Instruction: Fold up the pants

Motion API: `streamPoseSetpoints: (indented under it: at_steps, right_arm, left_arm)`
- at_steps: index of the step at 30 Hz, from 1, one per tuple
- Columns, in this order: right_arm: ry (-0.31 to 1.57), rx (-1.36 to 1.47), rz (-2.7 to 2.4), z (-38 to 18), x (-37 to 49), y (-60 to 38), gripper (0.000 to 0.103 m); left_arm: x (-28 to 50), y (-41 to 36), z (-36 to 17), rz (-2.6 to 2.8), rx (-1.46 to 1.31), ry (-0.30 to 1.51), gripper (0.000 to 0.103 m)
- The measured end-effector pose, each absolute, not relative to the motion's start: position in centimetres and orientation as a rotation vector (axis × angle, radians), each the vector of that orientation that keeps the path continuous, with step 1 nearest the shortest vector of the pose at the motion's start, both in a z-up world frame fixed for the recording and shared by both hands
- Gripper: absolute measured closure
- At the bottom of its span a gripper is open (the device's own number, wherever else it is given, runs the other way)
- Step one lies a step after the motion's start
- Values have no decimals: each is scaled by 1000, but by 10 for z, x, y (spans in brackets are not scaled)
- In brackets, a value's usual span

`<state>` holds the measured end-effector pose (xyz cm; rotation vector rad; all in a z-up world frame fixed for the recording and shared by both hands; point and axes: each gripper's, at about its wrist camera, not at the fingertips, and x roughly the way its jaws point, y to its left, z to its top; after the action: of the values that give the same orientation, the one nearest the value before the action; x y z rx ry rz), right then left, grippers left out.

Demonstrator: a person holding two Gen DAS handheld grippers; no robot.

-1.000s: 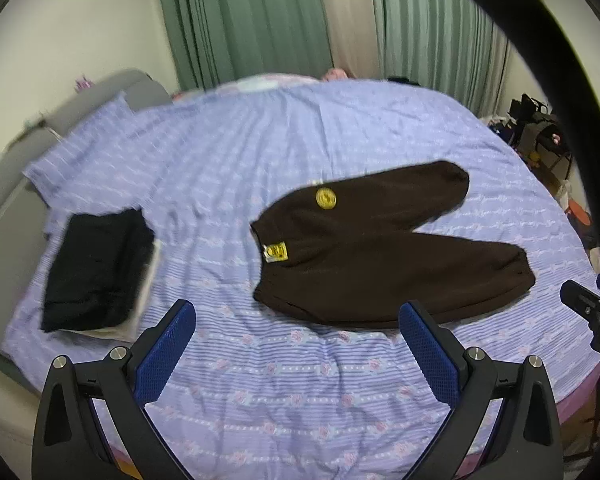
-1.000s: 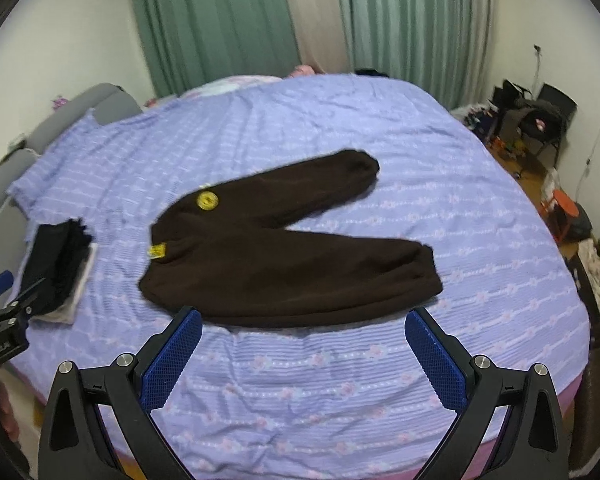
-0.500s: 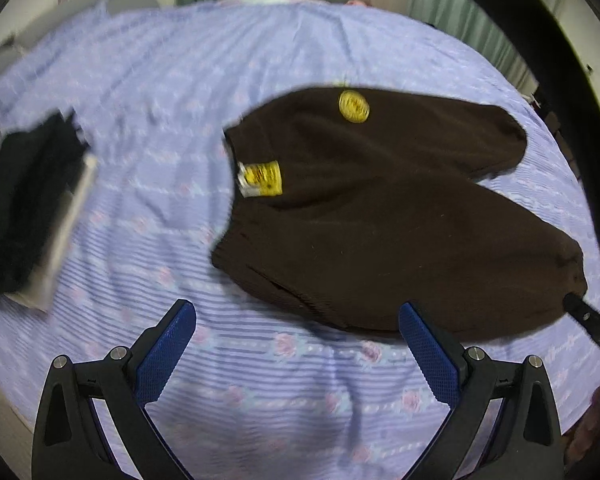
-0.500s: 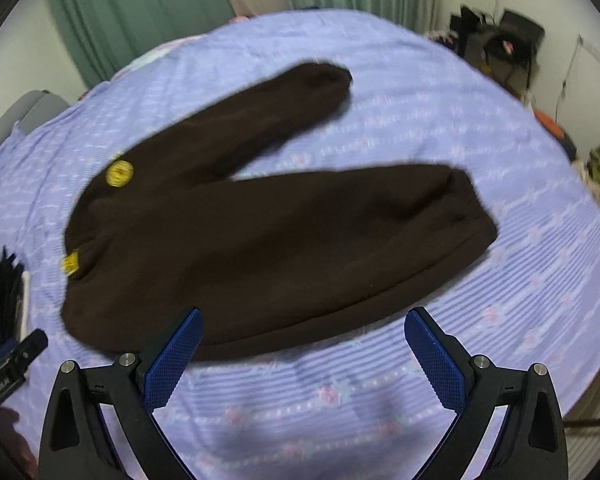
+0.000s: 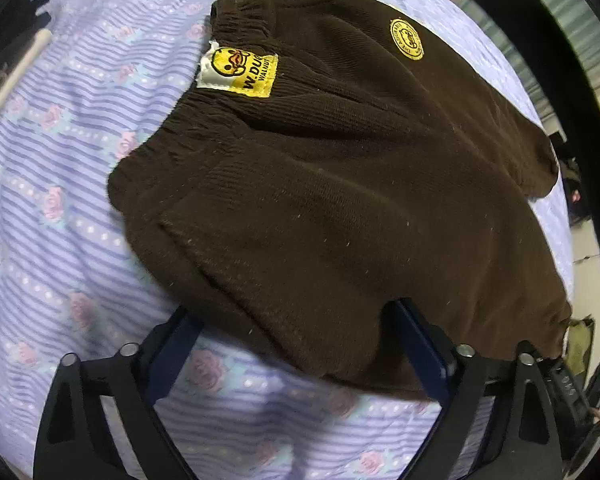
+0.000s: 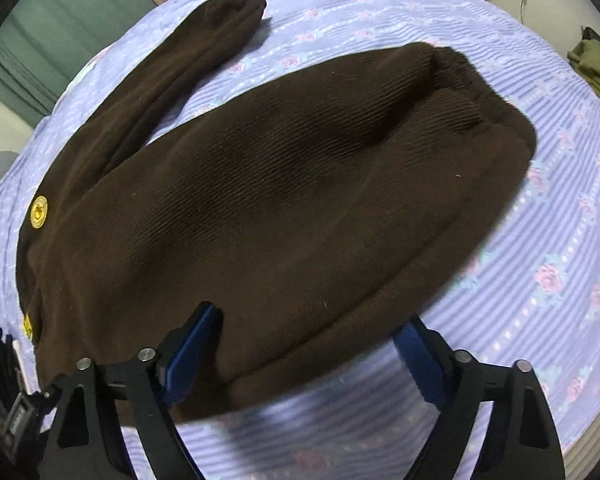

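A bed (image 5: 52,152) covered in a lilac striped sheet with pink roses fills both views. On it the brown pants (image 5: 340,184) lie flat, the elastic waistband toward the left gripper's side and the two legs spread apart, the nearer leg ending in a gathered cuff (image 6: 472,84) well out in the right wrist view. At the far left edge sits a stack of dark folded clothes (image 5: 24,12) (only partly visible). The left gripper (image 5: 300,340) is low at the near hem below the waistband, its blue-padded fingers (image 5: 420,352) spread wide, the pants' edge lying between them. The right gripper (image 6: 306,352) likewise has its fingers (image 6: 190,354) wide apart astride the near edge of the leg. A yellow-and-white woven label (image 5: 238,70) marks the waistband, a small round yellow badge (image 5: 407,39) beside it.
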<state>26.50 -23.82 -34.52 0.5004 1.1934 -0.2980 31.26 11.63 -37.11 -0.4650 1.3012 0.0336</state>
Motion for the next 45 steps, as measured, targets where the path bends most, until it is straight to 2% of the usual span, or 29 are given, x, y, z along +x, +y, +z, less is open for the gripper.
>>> streamPoseSetpoints:
  at_steps: [2, 3, 4, 5, 7, 8, 11, 17, 23, 29, 36, 39, 40, 41, 42, 43, 44, 45]
  right_arm:
    - [1197, 487, -299, -345, 269, -237, 28]
    - [1202, 480, -296, -345, 272, -237, 36]
    - [1203, 463, -280, -342, 275, -235, 47]
    - [1204, 452, -273, -340, 276, -234, 52]
    - [1204, 423, -255, -329, 276, -233, 76]
    - [1196, 424, -245, -326, 276, -237, 78]
    - [1133, 447, -203, -291, 267, -239, 84]
    - [905, 411, -134, -186, 262, -229, 86]
    - [822, 383, -96, -152, 326, -217, 87]
    - [878, 312, -76, -163, 412, -208, 87]
    - [988, 198, -72, -205, 492, -186, 87]
    - [996, 158, -76, -215, 513, -179, 86]
    - [1000, 146, -70, -216, 516, -178, 81]
    - [1004, 112, -71, -216, 517, -174, 76]
    - [991, 79, -88, -213, 516, -172, 56]
    - [965, 57, -102, -207, 511, -171, 30]
    - [911, 44, -108, -198, 502, -170, 22]
    - [883, 39, -106, -191, 499, -171, 21]
  left_arm:
    - [316, 116, -373, 15, -507, 1310, 35]
    - [317, 114, -373, 11, -520, 1308, 40]
    - [317, 114, -373, 12, -525, 1304, 50]
    - [317, 112, -370, 9, -532, 1297, 59]
    - [315, 112, -364, 20, -518, 1285, 69]
    - [314, 109, -354, 18, -495, 1270, 74]
    - [312, 102, -323, -7, -426, 1212, 80]
    - [311, 110, -258, -26, -382, 1094, 82]
    - [357, 127, -244, 14, -431, 1056, 82]
    - [426, 143, -246, 40, -426, 1034, 82]
    - [487, 158, -279, 81, -445, 1126, 81]
    - [509, 158, -295, 123, -411, 1196, 71]
    - [512, 162, -296, 141, -394, 1209, 59]
    - [516, 164, -292, 142, -394, 1198, 56]
    - [517, 167, -287, 120, -408, 1184, 54]
    - [515, 167, -282, 97, -425, 1169, 47]
    - [511, 171, -273, 73, -446, 1146, 33]
    - [507, 173, -263, 80, -436, 1115, 22]
